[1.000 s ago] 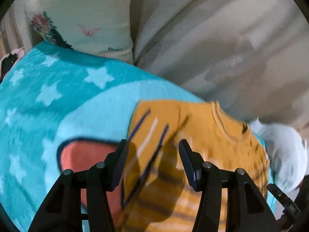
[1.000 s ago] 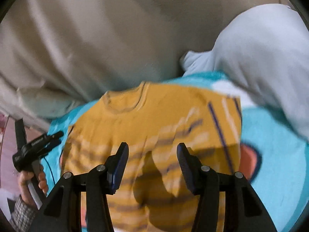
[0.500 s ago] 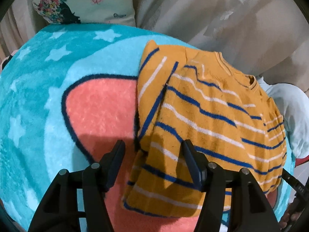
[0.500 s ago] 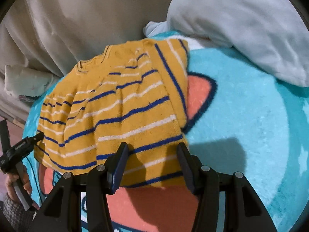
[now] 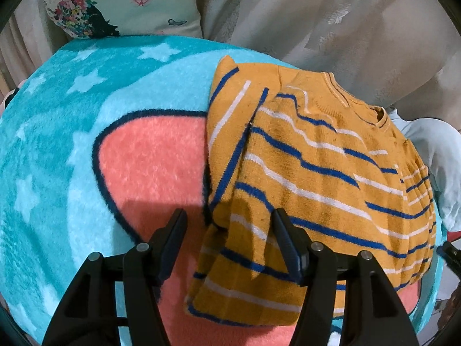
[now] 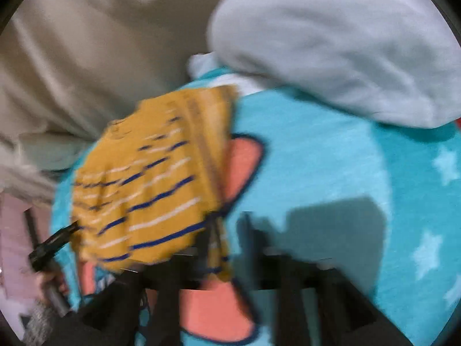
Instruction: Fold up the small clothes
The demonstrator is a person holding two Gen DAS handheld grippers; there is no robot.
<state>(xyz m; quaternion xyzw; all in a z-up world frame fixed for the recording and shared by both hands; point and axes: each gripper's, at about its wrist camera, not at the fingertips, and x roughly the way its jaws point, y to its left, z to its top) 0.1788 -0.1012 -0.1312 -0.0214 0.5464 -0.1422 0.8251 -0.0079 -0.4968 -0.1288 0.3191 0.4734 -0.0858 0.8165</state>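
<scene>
An orange sweater with blue and white stripes lies on a turquoise star blanket, one sleeve folded in over its body. My left gripper is open just above the folded sleeve's end, holding nothing. The right wrist view is motion-blurred: the sweater lies left of centre. My right gripper is open, its fingers at the sweater's lower right corner; whether they touch the cloth is unclear.
A floral pillow and a beige curtain stand behind the blanket. A pale blue garment lies heaped at the blanket's far edge. The blanket's pink patch lies left of the sweater. The other hand-held gripper shows at left.
Both grippers pulled back and rose from the sweater, leaving it lying with the sleeve folded in. The right gripper is now swinging right, blurring its view.
</scene>
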